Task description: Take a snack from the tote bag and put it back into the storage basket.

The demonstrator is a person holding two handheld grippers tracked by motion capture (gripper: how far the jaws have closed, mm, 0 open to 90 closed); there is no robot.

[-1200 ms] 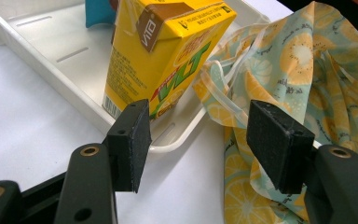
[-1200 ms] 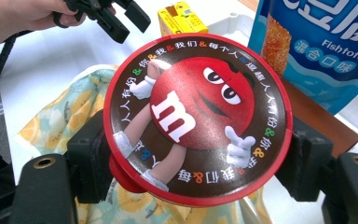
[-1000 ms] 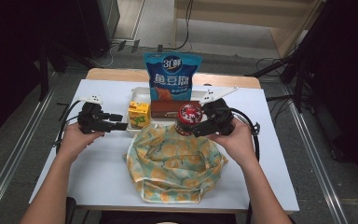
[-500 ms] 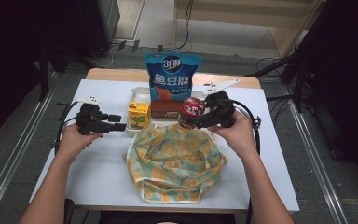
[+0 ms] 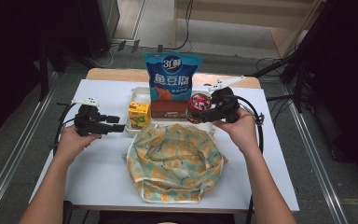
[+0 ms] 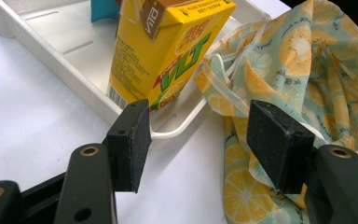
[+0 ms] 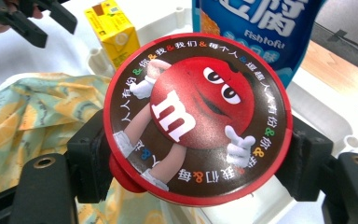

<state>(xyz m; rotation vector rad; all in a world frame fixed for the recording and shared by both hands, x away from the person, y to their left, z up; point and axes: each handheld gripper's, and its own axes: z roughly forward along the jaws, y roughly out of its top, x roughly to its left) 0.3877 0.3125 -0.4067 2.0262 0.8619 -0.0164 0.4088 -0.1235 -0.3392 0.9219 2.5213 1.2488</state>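
My right gripper (image 5: pixel 204 113) is shut on a red M&M's tub (image 5: pixel 198 105), its round red-rimmed lid (image 7: pixel 196 114) facing the right gripper view. The tub hangs just past the far right edge of the yellow-and-teal fruit-print bag (image 5: pixel 173 161), near the white tray (image 5: pixel 140 93). A yellow Vita drink carton (image 5: pixel 139 115) stands in the tray's near left corner. My left gripper (image 5: pixel 119 124) is open, its pads (image 6: pixel 133 142) level with the tray's near rim, just left of the carton (image 6: pixel 168 46) and the bag (image 6: pixel 307 70).
A blue fish-tofu snack bag (image 5: pixel 171 79) stands upright in the tray, with a brown box (image 5: pixel 168 109) at its foot. The white table (image 5: pixel 98 177) has bare room at the left and right of the cloth bag. Cables trail from both grippers.
My right gripper has carried the M&M's tub slightly away from me and to the right, toward the tray. The left gripper has stayed where it was.
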